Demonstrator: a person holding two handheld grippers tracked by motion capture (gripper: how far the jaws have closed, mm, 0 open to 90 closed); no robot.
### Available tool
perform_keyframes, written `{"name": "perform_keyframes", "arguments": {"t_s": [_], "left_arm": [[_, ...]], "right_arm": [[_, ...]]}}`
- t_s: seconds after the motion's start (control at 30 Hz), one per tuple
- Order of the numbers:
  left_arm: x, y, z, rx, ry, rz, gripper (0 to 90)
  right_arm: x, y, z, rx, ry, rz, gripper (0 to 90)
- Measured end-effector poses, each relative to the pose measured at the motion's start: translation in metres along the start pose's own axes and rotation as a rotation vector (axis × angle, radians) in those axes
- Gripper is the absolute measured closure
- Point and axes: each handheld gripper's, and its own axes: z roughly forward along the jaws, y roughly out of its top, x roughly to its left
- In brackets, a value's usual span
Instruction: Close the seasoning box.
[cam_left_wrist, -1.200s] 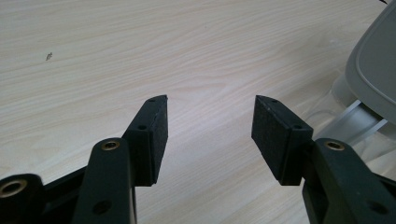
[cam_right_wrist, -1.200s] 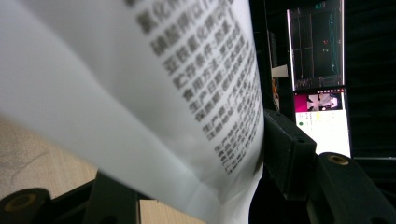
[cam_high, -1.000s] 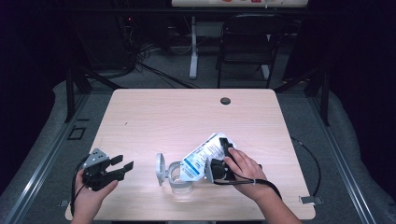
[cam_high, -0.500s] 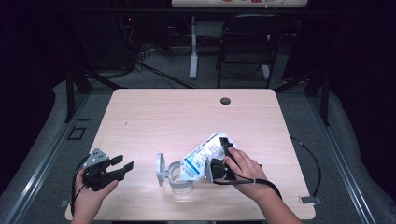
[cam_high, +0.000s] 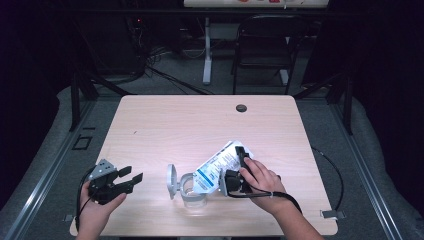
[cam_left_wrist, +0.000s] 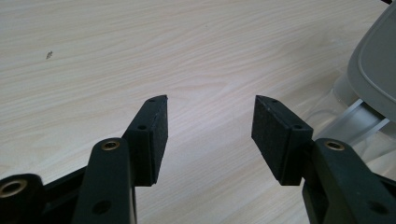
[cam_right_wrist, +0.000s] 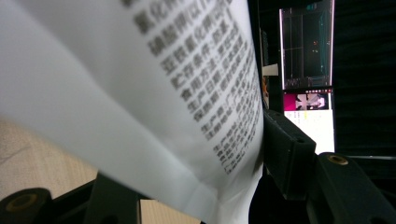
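Note:
A white bag (cam_high: 220, 167) with a blue label and black print lies tilted, its lower end over a clear container (cam_high: 191, 194) whose grey lid (cam_high: 171, 181) stands flipped open to the left. My right gripper (cam_high: 232, 169) is shut on the bag's upper end. In the right gripper view the printed bag (cam_right_wrist: 140, 93) sits between the jaws of my right gripper (cam_right_wrist: 201, 179). My left gripper (cam_high: 131, 173) is held low over the table's front left, open with nothing in it. In the left gripper view my left gripper (cam_left_wrist: 209, 122) faces the grey lid (cam_left_wrist: 373, 70) and the clear container (cam_left_wrist: 348, 126).
The wooden table (cam_high: 200, 125) has a round cable hole (cam_high: 241, 108) near its far edge. A chair (cam_high: 262, 45) and a stand's legs are behind the table. A cable (cam_high: 336, 175) trails off the right edge. Lit screens (cam_right_wrist: 308, 93) glow in the dark past the bag.

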Motion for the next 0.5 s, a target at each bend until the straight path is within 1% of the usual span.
{"name": "perform_keyframes", "arguments": {"t_s": [0.03,0.07,0.3,0.4,0.43,0.47,0.5], "left_arm": [[0.0,0.0,0.0,0.0,0.0,0.0,46.6],[0.0001,0.0,-0.0001,-0.001,0.0,-0.001,46.6],[-0.0001,0.0002,-0.0002,0.0,0.0,0.003,46.6],[0.0001,0.0002,-0.0003,0.0,0.0,0.004,46.6],[0.0,0.0003,-0.0003,-0.001,0.0,0.003,46.6],[0.0001,0.0003,-0.0003,0.0,0.0,0.004,46.6],[0.0,0.0003,-0.0003,0.0,0.0,0.004,46.6]], "right_arm": [[-0.0008,0.0004,-0.0002,0.003,-0.005,-0.014,46.2],[-0.001,0.0007,-0.0003,0.006,-0.007,-0.017,46.3],[-0.0023,0.0019,-0.0001,-0.002,-0.015,-0.025,46.6],[-0.0026,0.0023,0.0,-0.005,-0.019,-0.033,46.6],[-0.0034,0.0029,-0.0009,0.007,-0.02,-0.044,46.6],[-0.0033,0.0031,-0.0008,0.005,-0.023,-0.046,46.6],[-0.0029,0.0029,-0.0002,-0.003,-0.024,-0.04,46.6]]}}
